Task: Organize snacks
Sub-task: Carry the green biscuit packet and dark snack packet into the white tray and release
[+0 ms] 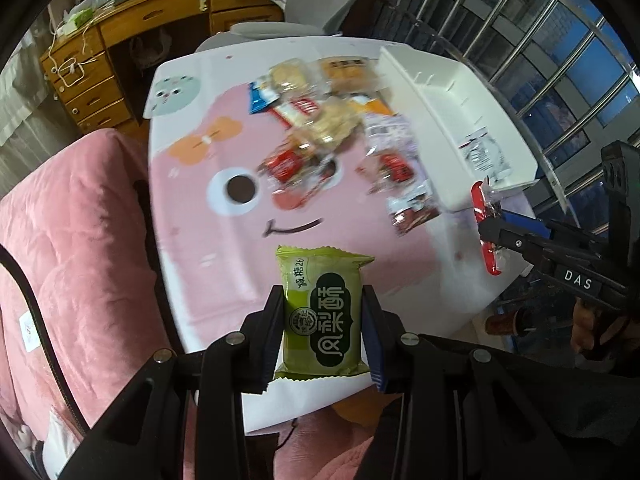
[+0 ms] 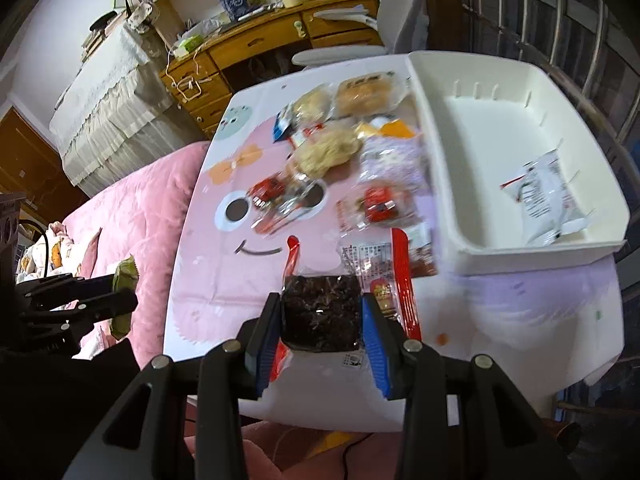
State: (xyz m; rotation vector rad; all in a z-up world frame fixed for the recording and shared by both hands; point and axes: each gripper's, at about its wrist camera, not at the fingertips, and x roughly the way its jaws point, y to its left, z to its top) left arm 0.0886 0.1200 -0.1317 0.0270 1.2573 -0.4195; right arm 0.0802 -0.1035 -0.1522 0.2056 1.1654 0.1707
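My left gripper is shut on a green pineapple-cake packet, held above the near edge of the pink cartoon table. My right gripper is shut on a dark snack in a clear red-edged wrapper, above the table's near edge. A white bin stands at the table's right and holds one white packet. A pile of several wrapped snacks lies mid-table left of the bin; it also shows in the left wrist view. The right gripper appears there at the right, the left gripper in the right wrist view.
A pink quilted bed lies left of and under the table. A wooden desk with clutter and a white chair stand beyond. A barred window is at the right.
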